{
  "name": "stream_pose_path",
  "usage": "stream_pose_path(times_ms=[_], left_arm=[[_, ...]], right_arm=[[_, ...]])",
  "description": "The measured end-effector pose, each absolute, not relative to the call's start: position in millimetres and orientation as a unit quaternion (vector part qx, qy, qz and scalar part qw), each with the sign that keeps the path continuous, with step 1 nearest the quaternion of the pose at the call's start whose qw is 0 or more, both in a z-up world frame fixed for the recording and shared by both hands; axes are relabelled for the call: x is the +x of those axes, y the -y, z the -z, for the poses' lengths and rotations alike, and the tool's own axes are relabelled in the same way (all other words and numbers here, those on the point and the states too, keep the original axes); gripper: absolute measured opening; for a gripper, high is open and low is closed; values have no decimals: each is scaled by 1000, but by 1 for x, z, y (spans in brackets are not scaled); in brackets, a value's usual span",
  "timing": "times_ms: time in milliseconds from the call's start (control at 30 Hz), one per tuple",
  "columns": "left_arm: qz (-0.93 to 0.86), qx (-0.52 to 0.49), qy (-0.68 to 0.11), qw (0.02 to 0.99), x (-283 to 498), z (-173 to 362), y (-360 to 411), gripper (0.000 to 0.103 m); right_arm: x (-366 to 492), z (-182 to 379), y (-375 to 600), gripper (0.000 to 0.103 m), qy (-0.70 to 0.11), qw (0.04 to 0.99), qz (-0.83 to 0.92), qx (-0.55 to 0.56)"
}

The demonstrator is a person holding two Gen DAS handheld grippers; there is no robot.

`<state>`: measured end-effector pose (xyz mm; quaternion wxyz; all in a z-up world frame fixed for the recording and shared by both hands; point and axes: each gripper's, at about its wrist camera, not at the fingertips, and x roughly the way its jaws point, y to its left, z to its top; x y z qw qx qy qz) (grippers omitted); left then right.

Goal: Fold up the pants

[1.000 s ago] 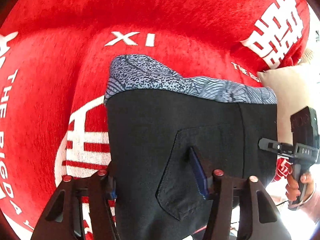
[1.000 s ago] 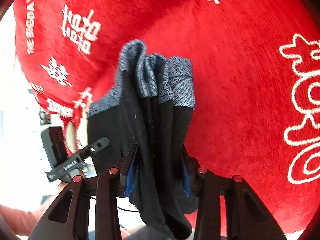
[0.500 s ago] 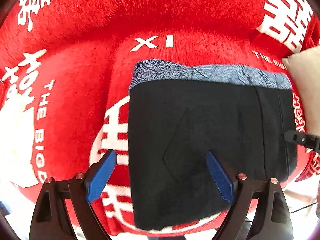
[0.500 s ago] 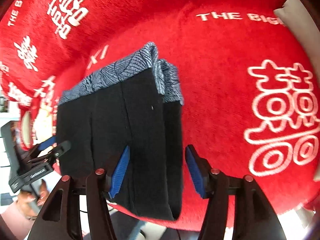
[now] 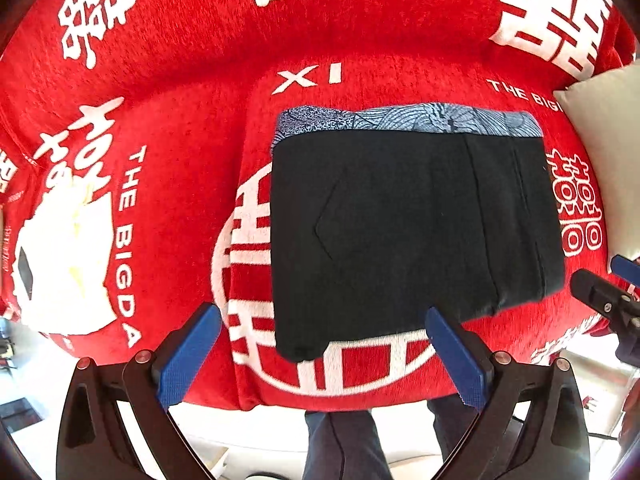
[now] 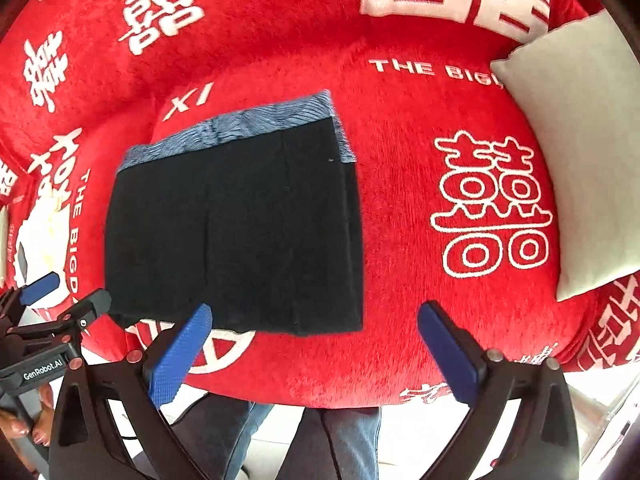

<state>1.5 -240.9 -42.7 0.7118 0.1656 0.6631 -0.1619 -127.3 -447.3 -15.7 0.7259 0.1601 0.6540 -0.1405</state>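
The black pants (image 5: 408,224) lie folded into a flat rectangle on the red cover, with a blue-grey patterned band along the far edge. They also show in the right wrist view (image 6: 236,232). My left gripper (image 5: 322,344) is open and empty, hovering just off the near edge of the pants. My right gripper (image 6: 314,344) is open and empty, near the pants' near right corner. The left gripper also shows at the left edge of the right wrist view (image 6: 52,300).
The red plush cover (image 5: 180,140) with white lettering spans a sofa seat and back. A cream cushion (image 6: 580,152) lies at the right. A white item (image 5: 64,256) sits at the left. The person's legs (image 6: 312,440) stand below the seat edge.
Both grippers have let go of the pants, opened wide and pulled back towards the seat's front edge. The pants now lie flat on the cover.
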Motion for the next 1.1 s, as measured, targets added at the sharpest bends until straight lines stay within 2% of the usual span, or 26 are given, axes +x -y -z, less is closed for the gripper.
stream_pose_path(times_ms=[433, 1100], left_arm=[[160, 181, -662, 710, -9, 22, 240, 103], [170, 204, -687, 676, -12, 32, 239, 103]], right_arm=[[-124, -2, 418, 103, -671, 713, 141, 144], [-119, 2, 413, 103, -689, 696, 146, 140]])
